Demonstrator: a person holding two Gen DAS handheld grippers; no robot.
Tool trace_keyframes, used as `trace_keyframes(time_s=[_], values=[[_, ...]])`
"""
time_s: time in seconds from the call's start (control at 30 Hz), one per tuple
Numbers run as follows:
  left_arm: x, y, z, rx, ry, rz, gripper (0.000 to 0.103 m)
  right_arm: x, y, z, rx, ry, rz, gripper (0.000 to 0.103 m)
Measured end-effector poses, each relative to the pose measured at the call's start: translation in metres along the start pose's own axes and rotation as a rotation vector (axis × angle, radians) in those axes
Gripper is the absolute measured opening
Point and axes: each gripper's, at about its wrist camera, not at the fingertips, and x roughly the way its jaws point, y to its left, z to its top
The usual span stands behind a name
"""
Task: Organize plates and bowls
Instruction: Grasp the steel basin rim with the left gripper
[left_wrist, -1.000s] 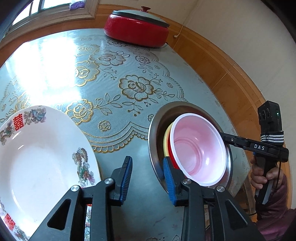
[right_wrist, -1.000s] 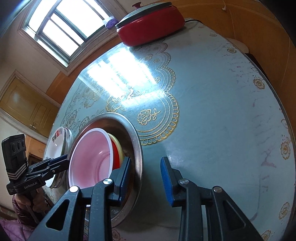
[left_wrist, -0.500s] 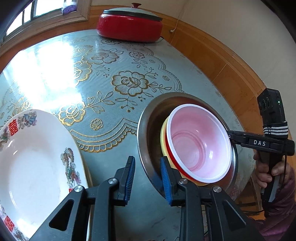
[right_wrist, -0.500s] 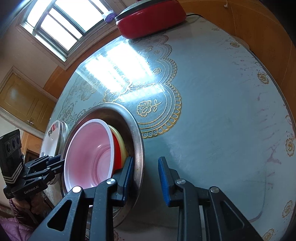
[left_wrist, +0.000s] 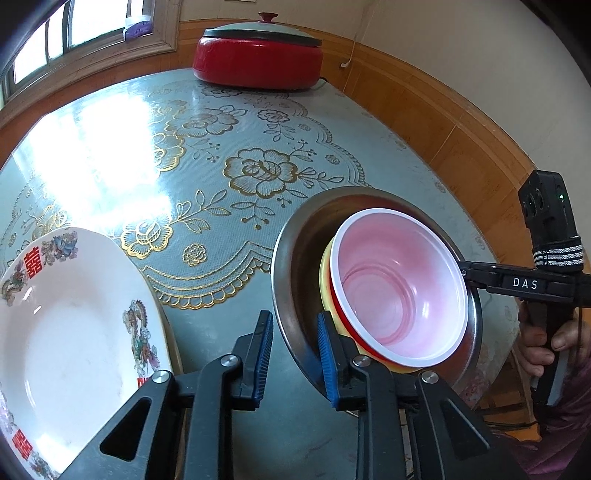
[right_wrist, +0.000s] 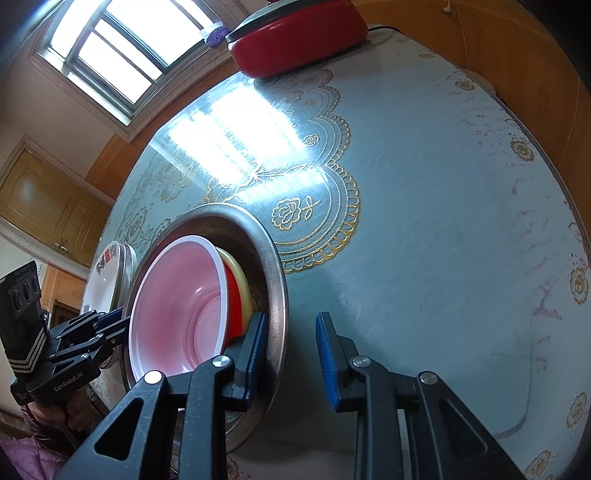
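Observation:
A steel basin (left_wrist: 284, 258) sits near the table's front edge, with a pink bowl (left_wrist: 399, 291) nested in a red and a yellow bowl inside it. My left gripper (left_wrist: 294, 345) straddles the basin's near rim, one pad inside and one outside. Its jaws are closing and a thin gap still shows beside each pad. My right gripper (right_wrist: 291, 338) straddles the opposite rim (right_wrist: 279, 295) the same way, with bare table between the rim and its outer pad. A white plate (left_wrist: 74, 332) with red characters lies to the left.
A red lidded electric pot (left_wrist: 258, 62) stands at the far end of the round blue table (left_wrist: 221, 122). A wooden wall panel runs close along the right side. The white plate (right_wrist: 105, 277) rests on a metal dish. A hand (left_wrist: 543, 343) holds the right gripper's handle.
Both grippers' jaws have narrowed around the basin's rim, the left one more. The left wrist has rolled slightly. The basin and bowls stay in place.

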Motion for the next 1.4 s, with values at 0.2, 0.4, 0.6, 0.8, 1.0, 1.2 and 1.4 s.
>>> trace_keyframes(time_s=[0.2,0.4,0.6,0.8,1.0,1.2,1.4], values=[[0.001,-0.003,0.001,0.013,-0.011,0.015,0.021,0.0,-0.004,-0.002,0.017,-0.006,0.013,0.027],[0.004,-0.006,0.001,0.023,-0.023,0.041,0.02,-0.001,-0.006,-0.003,0.027,-0.007,0.02,0.027],[0.006,-0.007,0.001,0.014,-0.029,0.054,0.019,-0.002,-0.007,-0.003,0.027,-0.004,0.017,0.027],[0.007,-0.015,-0.002,0.013,-0.029,0.04,0.019,-0.008,-0.009,-0.008,0.013,-0.019,0.006,0.023],[0.011,-0.03,-0.004,0.031,-0.058,0.028,0.019,-0.019,-0.022,-0.015,0.022,-0.028,0.005,0.022],[0.016,-0.029,-0.002,0.021,-0.067,-0.022,0.02,-0.025,-0.036,-0.021,0.078,-0.036,0.05,0.022],[0.018,-0.033,0.003,0.07,-0.054,-0.027,0.018,-0.028,-0.034,-0.026,0.086,-0.063,0.025,0.019]])
